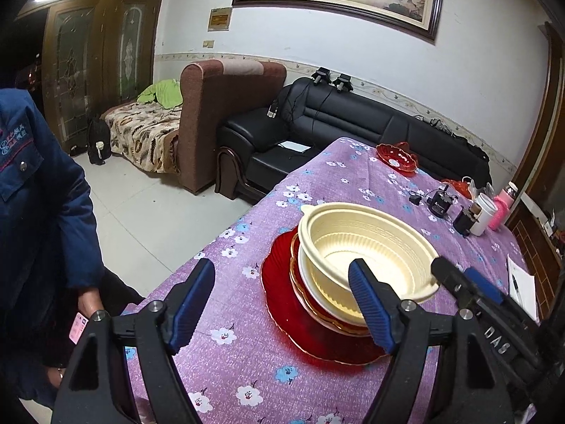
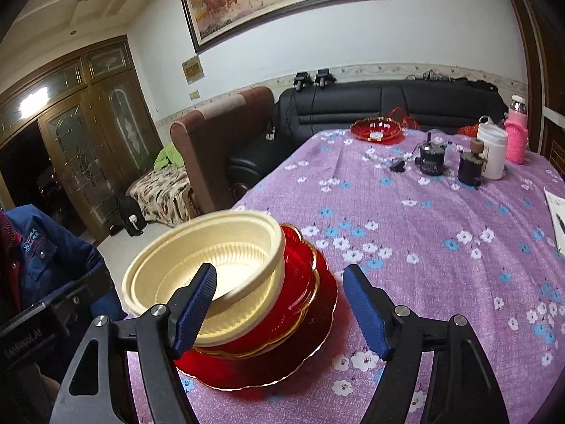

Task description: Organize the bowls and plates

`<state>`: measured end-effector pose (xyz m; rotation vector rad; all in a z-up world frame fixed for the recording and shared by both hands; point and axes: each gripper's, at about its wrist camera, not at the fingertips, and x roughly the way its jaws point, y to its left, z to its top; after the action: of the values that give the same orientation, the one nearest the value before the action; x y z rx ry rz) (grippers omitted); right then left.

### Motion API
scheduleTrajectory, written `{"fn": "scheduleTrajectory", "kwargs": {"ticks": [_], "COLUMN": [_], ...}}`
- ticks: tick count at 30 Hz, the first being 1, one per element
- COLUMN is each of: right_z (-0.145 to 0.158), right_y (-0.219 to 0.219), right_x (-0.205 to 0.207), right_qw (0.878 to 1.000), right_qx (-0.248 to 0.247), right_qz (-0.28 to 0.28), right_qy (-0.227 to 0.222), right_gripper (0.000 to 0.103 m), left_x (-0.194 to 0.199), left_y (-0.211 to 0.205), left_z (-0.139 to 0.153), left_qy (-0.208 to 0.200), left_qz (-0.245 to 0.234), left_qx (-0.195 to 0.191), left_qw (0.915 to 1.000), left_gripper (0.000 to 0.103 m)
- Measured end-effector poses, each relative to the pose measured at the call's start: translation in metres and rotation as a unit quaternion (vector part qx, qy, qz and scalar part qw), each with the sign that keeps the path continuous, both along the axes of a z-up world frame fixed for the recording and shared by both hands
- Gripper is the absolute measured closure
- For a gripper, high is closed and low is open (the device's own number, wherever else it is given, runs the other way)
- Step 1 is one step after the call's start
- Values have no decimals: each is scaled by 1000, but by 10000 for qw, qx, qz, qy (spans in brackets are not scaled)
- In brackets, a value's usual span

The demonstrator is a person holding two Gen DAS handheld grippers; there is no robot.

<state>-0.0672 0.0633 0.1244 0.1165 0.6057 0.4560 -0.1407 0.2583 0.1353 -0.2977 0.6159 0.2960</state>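
A stack stands on the purple flowered tablecloth (image 1: 247,371): a large red plate (image 1: 282,304) at the bottom, a red gold-rimmed dish (image 1: 300,282) on it, and nested cream plastic bowls (image 1: 367,243) on top. The stack also shows in the right wrist view, with the cream bowls (image 2: 197,268) over the red plate (image 2: 275,364). My left gripper (image 1: 282,304) is open and empty, just in front of the stack. My right gripper (image 2: 279,307) is open and empty, its left finger in front of the bowls. The right gripper's fingers (image 1: 455,282) show at the right of the left wrist view.
A second red dish (image 2: 376,129) sits at the table's far edge. A white jar (image 2: 492,152), a pink bottle (image 2: 516,134) and small dark devices (image 2: 432,159) stand at the far right. Papers (image 1: 522,286) lie at the right edge. Sofas stand beyond.
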Motion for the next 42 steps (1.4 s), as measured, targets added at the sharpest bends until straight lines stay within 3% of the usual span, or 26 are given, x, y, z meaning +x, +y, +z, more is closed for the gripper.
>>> {"fn": "scheduleTrajectory", "kwargs": {"ticks": [4, 11, 21, 29, 42], "right_z": [8, 5, -15, -21, -30], "right_y": [-6, -35, -71, -77, -97], "right_x": [-10, -32, -43, -59, -54], "right_qw": [9999, 9993, 9976, 9979, 9965], "right_qx": [88, 274, 535, 379, 401], "right_qz": [-3, -196, -425, -516, -717], "right_qy": [-124, -179, 141, 31, 149], "right_gripper": [24, 20, 19, 18, 18], "left_x": [-5, -23, -20, -15, -2], "left_y": [-11, -40, -70, -97, -116], "left_z": [-1, 0, -10, -20, -29], "left_qy": [-40, -356, -147, 106, 316], "left_qz": [28, 401, 310, 150, 0], "left_qx": [232, 876, 1061, 1263, 1274], "left_qw": [9997, 9947, 9938, 9918, 9914], "left_gripper": [23, 6, 4, 4, 5]}}
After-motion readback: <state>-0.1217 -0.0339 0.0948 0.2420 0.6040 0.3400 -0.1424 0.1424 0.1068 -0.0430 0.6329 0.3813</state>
